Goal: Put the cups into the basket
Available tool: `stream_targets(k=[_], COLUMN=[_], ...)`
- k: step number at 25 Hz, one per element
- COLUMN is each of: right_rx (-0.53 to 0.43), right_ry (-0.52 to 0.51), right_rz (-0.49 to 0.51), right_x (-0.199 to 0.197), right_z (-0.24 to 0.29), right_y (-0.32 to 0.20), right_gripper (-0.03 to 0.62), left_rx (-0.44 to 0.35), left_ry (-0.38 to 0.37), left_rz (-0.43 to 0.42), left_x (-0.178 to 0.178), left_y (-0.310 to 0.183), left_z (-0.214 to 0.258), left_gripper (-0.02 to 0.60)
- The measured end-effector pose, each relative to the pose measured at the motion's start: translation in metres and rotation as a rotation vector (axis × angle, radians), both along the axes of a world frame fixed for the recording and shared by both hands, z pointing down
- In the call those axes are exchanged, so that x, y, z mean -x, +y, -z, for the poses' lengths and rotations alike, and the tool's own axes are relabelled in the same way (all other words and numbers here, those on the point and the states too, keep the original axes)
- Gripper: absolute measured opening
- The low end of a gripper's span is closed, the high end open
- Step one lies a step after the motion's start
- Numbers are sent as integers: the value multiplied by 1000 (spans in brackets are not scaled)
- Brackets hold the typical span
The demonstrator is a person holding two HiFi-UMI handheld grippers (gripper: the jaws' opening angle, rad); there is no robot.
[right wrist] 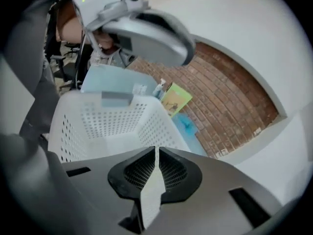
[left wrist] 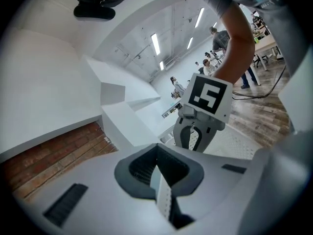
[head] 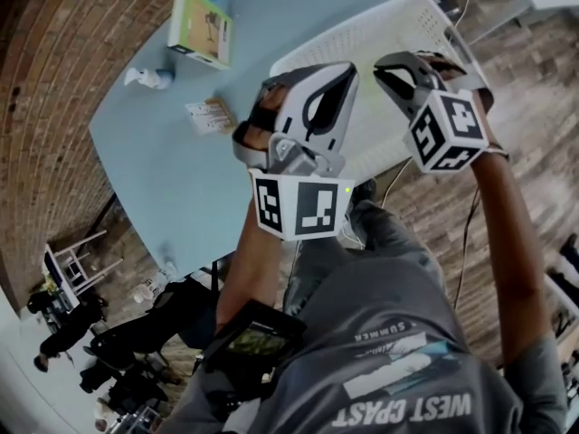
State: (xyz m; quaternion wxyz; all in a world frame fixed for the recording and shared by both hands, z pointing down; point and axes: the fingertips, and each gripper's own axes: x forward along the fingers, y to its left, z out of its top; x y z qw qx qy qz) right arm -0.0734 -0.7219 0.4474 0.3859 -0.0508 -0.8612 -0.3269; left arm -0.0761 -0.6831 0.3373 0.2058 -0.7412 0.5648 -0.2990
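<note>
The basket (head: 362, 34) is sitting on the right end of the table (head: 163, 179). A box (head: 201, 27) is standing towards the far left, with a small bottle (head: 149, 78) lying just left of it. A packet (head: 210, 116) is lying nearer, between the box and the basket. The left gripper (head: 317, 93) and right gripper (head: 412, 66) are hanging side by side above the basket's near side.

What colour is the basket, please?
The basket is white, with small holes in its walls; the right gripper view shows it best.
</note>
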Motion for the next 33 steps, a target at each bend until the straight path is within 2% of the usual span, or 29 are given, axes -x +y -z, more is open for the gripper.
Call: stream_targets(k=[6,9,14,22,33], right_rx=[69,76,82,115,174], right_ry=[-318,-408,-515,-591,-582], right_rz=[-57,-72,-124,-125,-123], right_x=[8,5,0,4,10], right_z=[96,132,172,208,216], right_y=[55,90,139,220,318], right_gripper=[31,15,14,14,14], left_rx=[-62,-91,-129,-165,-216], left_ry=[131,174,180,183,184], left_rz=[-5,-6,-30,-59,-66], left_x=[15,27,39,49,71], left_y=[38,56,86,135,205], left_z=[30,44,63,90,121], left_gripper=[2,2,1,1,1])
